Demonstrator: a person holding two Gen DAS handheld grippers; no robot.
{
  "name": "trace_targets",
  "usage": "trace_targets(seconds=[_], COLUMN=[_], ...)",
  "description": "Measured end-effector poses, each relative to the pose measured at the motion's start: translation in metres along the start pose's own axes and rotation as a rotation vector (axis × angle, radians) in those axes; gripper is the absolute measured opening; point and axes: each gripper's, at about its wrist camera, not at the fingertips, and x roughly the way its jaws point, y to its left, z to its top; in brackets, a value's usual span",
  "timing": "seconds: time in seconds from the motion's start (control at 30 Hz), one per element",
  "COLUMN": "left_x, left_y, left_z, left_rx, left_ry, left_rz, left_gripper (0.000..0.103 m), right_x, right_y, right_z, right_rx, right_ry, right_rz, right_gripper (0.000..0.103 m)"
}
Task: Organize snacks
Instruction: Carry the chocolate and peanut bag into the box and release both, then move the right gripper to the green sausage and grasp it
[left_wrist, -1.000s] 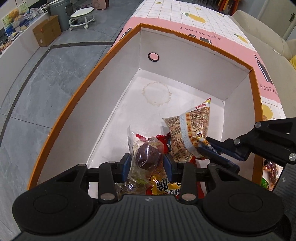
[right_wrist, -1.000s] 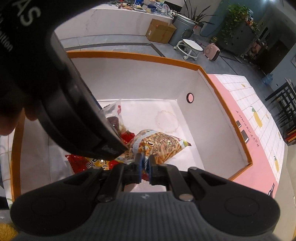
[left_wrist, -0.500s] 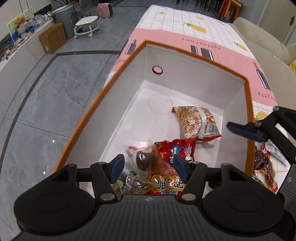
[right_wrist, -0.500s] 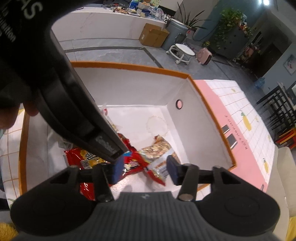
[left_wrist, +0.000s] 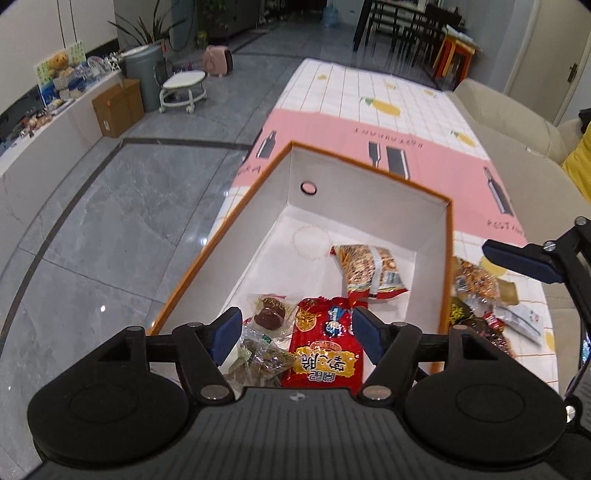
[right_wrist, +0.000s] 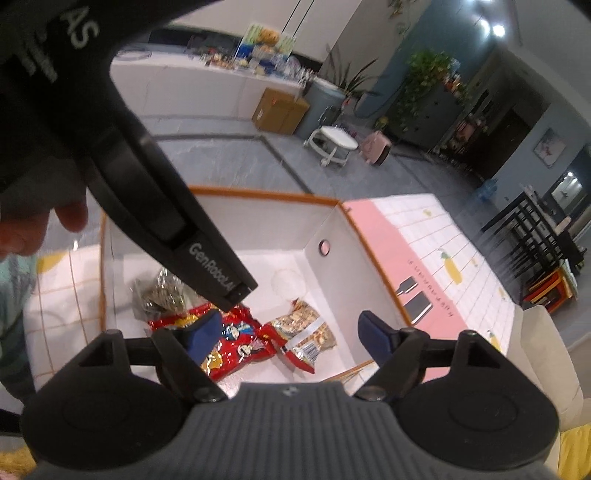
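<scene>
Shiny red snack packet (left_wrist: 327, 350), crinkled, yellow label, lying in white box (left_wrist: 354, 192)

In the left wrist view the left gripper's body hides the near end of the box (left_wrist: 192, 269), the lower edge of the red snack packet (left_wrist: 325, 354) and part of the clear bag of brown pieces (left_wrist: 258, 360). At the right edge, loose snacks (left_wrist: 476, 295) lie partly behind the box wall (labels too small to read). The right wrist view is blurred, its upper left filled by the other gripper's dark body (right_wrist: 122, 158).
</scene>
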Motion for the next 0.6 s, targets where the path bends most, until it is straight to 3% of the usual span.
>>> trace_targets(seconds=[0.33, 0.6], left_x=[-0.048, -0.061], left_y=[-0.019, -0.054], left_z=[-0.020, -0.046], left_rx=[0.031, 0.153], left_ry=[-0.114, -0.176], left_rz=[-0.080, -0.079], left_gripper=[0.080, 0.080], right_x=[-0.059, -0.086], right_y=[-0.004, -0.005], right_z=[-0.018, -0.050], right_rx=[0.132, 0.261], right_ry=[-0.128, -0.134], right_rz=[-0.017, 0.007], right_gripper=[0.081, 0.083])
